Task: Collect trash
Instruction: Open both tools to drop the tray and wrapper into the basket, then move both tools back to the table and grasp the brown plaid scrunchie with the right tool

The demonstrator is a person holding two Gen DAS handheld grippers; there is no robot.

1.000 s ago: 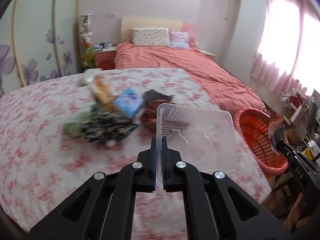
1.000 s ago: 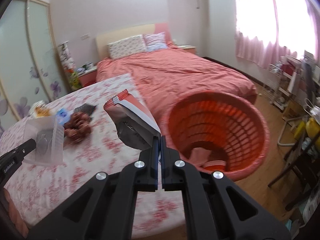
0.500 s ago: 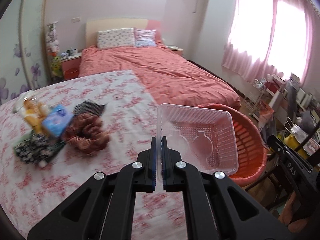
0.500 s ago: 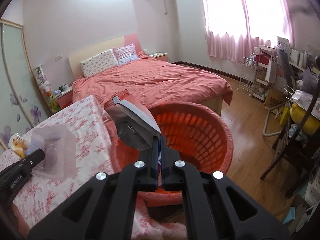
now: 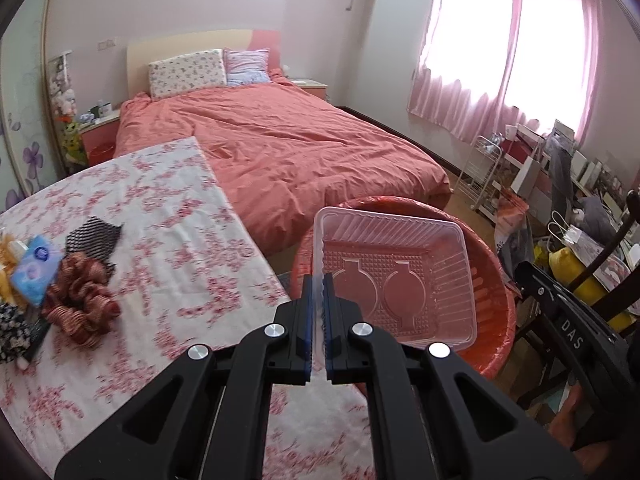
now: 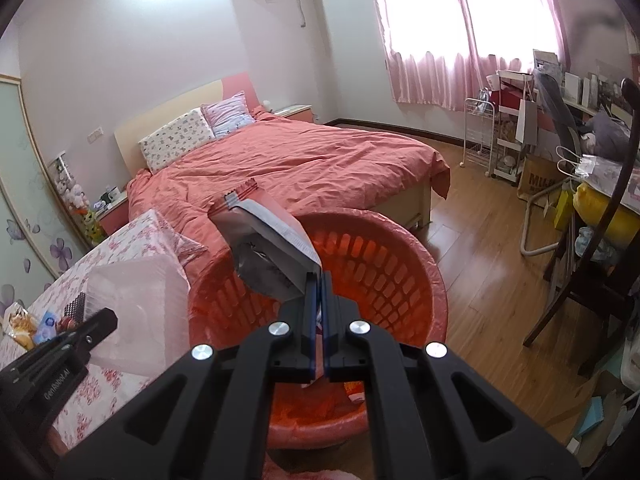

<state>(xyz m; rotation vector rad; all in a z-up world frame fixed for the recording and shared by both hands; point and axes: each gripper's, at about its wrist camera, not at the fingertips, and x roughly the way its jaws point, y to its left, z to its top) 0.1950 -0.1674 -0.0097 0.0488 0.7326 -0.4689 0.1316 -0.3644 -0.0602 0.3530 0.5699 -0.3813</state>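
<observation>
Left gripper (image 5: 316, 312) clamps clear tray (image 5: 394, 280) | right gripper (image 6: 317, 312) clamps snack packet (image 6: 266, 252) | centre both over red basket (image 6: 384, 264), then you release.

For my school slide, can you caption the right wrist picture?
The right hand-held gripper holds a silver snack bag over the red laundry basket.

Each fisheye camera sits just behind its own gripper, looking forward and downward along the fingers. The left wrist view faces the red basket (image 5: 496, 312) close below, with the floral table (image 5: 160, 248) to its left. The right wrist view looks into the same basket from its right. Both share the far bed (image 5: 280, 152).
</observation>
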